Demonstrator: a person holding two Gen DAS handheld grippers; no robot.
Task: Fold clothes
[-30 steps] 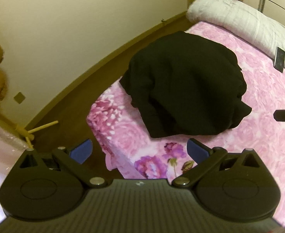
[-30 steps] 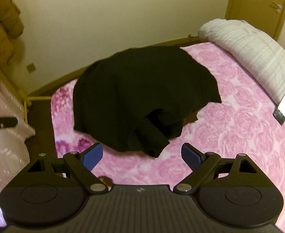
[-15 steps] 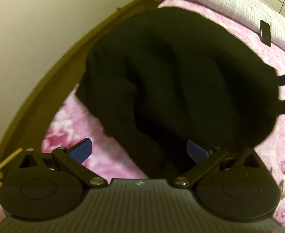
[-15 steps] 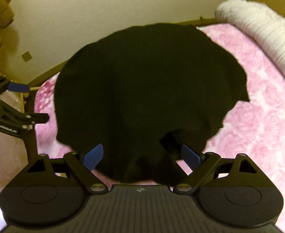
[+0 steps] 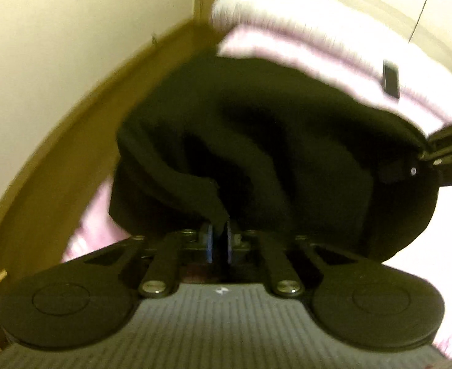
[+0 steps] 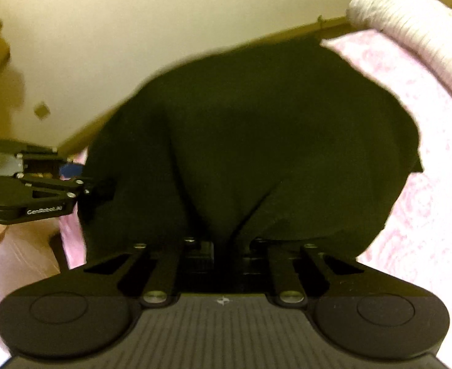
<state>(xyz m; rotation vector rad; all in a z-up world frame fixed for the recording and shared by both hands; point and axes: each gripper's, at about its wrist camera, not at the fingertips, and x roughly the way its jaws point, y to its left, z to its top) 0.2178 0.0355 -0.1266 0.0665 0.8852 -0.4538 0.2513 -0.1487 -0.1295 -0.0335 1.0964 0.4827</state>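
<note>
Now I see both sets of jaws, just closed, clamped on the black garment [image 6: 256, 141] lying on the pink bed [image 6: 426, 209]. My left gripper [image 5: 218, 238] pinches a near fold; my right gripper [image 6: 223, 252] bites its near edge.

The garment [image 5: 287, 141] lies heaped on the bed [image 6: 426, 184], near the corner closest to the wall [image 6: 164, 24]. Behind it, along the far side of the bed, lies a rolled quilt [image 5: 303, 30], and a small flat device [image 5: 391, 80] rests just before that roll. The left gripper [image 5: 218, 241] sits at the garment's near edge, a fold of cloth between its fingers. The right gripper [image 6: 223, 252] sits at the same near edge, further to the right, cloth bunched between its fingers. The floor [image 5: 57, 153] runs between bed and wall.
</note>
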